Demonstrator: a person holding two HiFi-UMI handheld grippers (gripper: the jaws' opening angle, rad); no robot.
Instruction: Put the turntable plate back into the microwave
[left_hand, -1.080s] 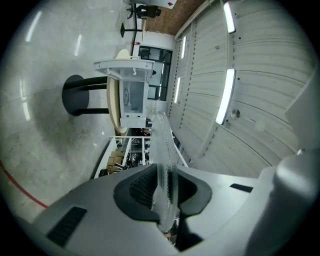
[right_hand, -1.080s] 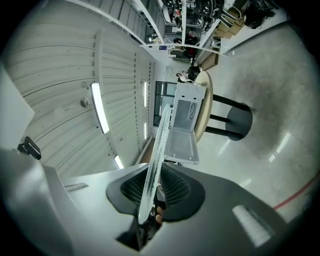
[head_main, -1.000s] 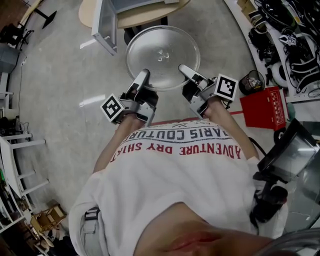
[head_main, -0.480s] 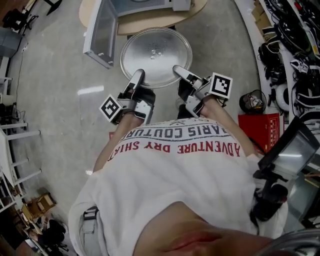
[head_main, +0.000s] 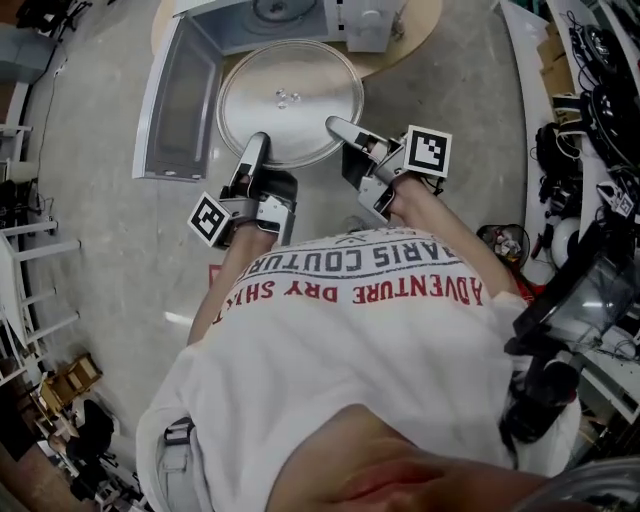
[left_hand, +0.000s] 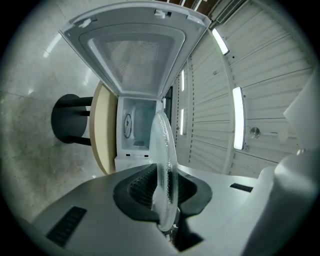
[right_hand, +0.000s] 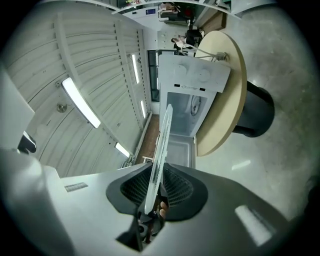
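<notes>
Left gripper (head_main: 255, 145) and right gripper (head_main: 338, 127) each pinch the turntable plate (head_main: 290, 95) rim; plate now nearer the open microwave (head_main: 300, 15).

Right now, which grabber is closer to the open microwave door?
The left gripper, pinching the turntable plate on the side where the door stands open; the right gripper grips the other side.

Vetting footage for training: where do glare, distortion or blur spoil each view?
Head view: wide-angle bending at edges, glare streak on floor. Left gripper view: fisheye, black corners, ceiling lights blown out, turntable plate rim soft up close. Right gripper view: same fisheye, glaring light strip.
</notes>
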